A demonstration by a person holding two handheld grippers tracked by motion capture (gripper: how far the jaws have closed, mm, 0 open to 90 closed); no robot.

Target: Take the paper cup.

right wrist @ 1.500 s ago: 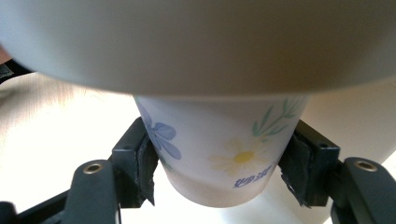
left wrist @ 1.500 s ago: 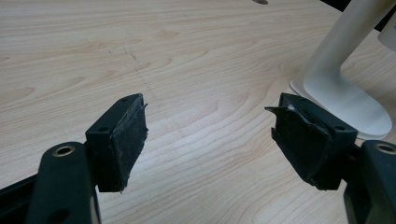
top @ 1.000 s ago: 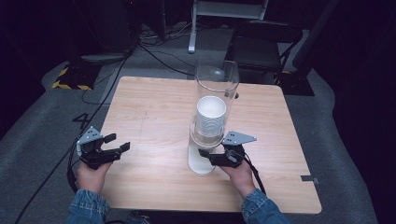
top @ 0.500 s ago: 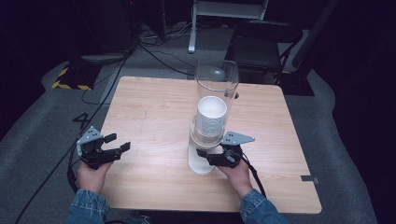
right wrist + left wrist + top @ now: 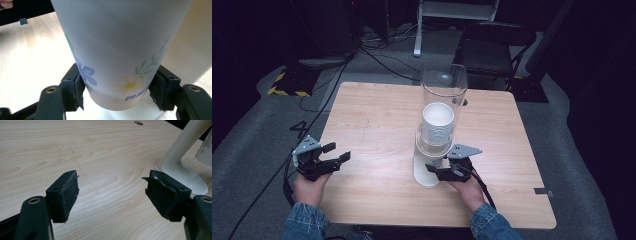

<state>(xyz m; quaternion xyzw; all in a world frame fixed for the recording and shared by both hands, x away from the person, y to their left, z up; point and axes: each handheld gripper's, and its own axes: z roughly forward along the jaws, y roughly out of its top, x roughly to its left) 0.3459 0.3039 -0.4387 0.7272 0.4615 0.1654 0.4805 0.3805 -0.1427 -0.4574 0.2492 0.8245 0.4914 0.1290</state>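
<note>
R gripper (image 5: 117, 92) jaws clamped on paper cup (image 5: 120, 50), L gripper (image 5: 112, 195) jaws released

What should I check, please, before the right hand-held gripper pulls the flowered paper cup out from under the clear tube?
1. Right hand-held gripper clamped on the paper cup, pads on both sides near its bottom: ok.
2. Grip square, cup upright between the jaws: ok.
3. Left hand-held gripper open, holding nothing, apart from the white stand: ok.
4. Table bare on the near side of the stand for the pull: ok.
5. Cup free of the cups stacked above it in the clear tube: cannot tell.
6. Stand steady on its base: cannot tell.
</note>
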